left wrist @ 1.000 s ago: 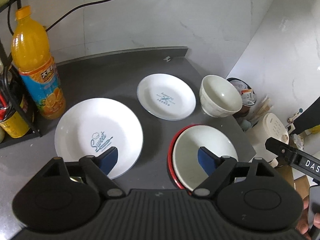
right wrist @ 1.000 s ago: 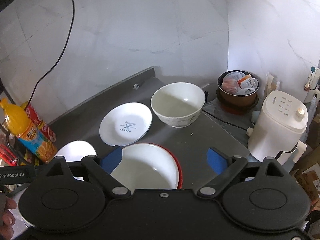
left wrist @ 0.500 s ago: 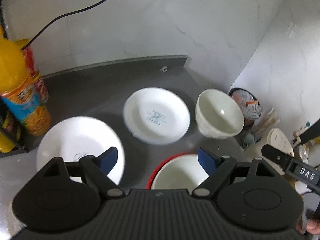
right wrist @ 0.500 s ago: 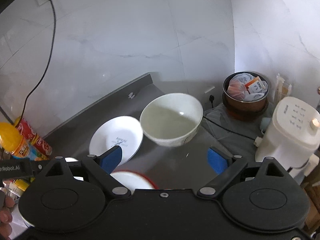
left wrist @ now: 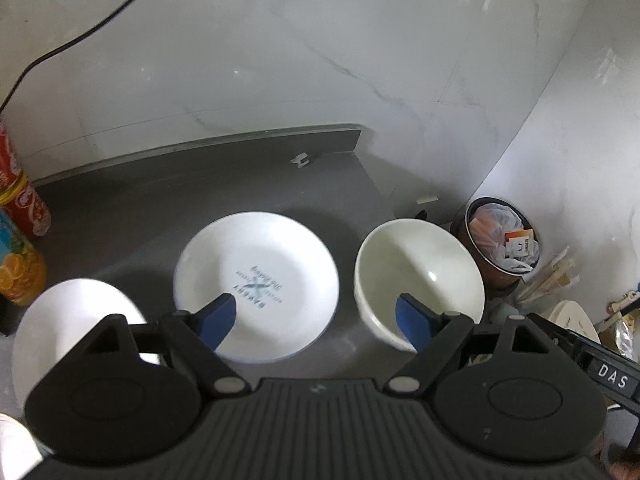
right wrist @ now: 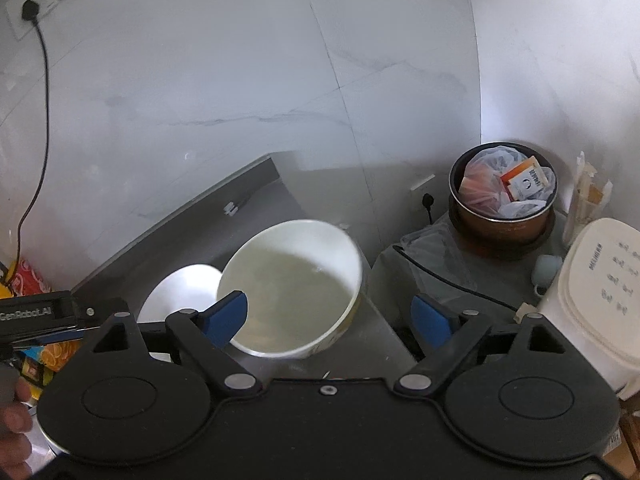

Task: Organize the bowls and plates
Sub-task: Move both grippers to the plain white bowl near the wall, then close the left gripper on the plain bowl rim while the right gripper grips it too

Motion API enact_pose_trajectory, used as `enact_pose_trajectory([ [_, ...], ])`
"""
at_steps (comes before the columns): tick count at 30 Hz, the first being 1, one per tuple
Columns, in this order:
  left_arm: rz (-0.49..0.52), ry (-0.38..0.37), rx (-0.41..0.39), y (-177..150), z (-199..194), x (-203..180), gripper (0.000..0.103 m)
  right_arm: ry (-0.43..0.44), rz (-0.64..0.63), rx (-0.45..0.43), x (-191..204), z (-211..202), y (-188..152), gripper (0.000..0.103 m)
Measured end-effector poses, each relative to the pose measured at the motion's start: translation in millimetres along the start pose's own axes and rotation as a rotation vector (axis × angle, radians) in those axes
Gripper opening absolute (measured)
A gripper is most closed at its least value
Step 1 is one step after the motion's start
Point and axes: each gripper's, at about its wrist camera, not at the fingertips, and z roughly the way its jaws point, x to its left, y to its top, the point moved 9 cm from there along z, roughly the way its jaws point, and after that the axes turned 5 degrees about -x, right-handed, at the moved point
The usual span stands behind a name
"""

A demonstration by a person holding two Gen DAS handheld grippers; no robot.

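Left wrist view, glossy round plate (left wrist: pixel 256 280), deep white bowl (left wrist: pixel 418 276) (smooth ceramic), grey matte counter (left wrist: pixel 140 216), both jaws apart.

**A Home Kitchen Corner**

We saw a home kitchen. A grey counter (left wrist: pixel 132 208) met marble-look walls (left wrist: pixel 280 52), with plates (left wrist: pixel 256 284) and a bowl (left wrist: pixel 420 276) on it. Drink bottles (left wrist: pixel 20 208) stood at its left end. A cooker pot (right wrist: pixel 502 204) and a white appliance (right wrist: pixel 592 296) sat beside it, a wall socket (right wrist: pixel 28 12) above.

glossy ceramic bowl (left wrist: pixel 418 276), matt grey countertop (left wrist: pixel 132 216)
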Motion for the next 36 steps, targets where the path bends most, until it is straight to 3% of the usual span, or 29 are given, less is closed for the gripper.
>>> enact_pose_trajectory([
  [10, -0.036, 0.010, 0.040, 1, 50, -38, 0.080, 0.057, 0.041, 0.073, -32, 44, 13, 0.066],
  [15, -0.036, 0.045, 0.079, -7, 75, -44, 0.064, 0.092, 0.057, 0.112, -36, 67, 12, 0.059],
  [25, -0.072, 0.116, 0.161, -21, 113, -37, 0.043, 0.117, 0.065, 0.205, -39, 102, -3, 0.047],
  [27, -0.098, 0.122, 0.183, -25, 121, -33, 0.035, 0.110, 0.060, 0.222, -39, 108, -7, 0.044],
  [30, -0.119, 0.115, 0.209, -30, 131, -29, 0.024, 0.113, 0.055, 0.241, -35, 116, -12, 0.033],
  [32, -0.133, 0.112, 0.211, -31, 133, -28, 0.020, 0.109, 0.045, 0.250, -34, 119, -15, 0.019],
  [33, -0.135, 0.098, 0.211, -31, 132, -29, 0.012, 0.121, 0.048, 0.250, -32, 119, -15, 0.016],
  [34, -0.136, 0.072, 0.214, -30, 132, -32, 0.006, 0.123, 0.045, 0.249, -31, 118, -14, 0.014],
  [36, -0.123, 0.065, 0.211, -29, 129, -36, 0.006, 0.100, 0.010, 0.236, -27, 115, -12, 0.013],
])
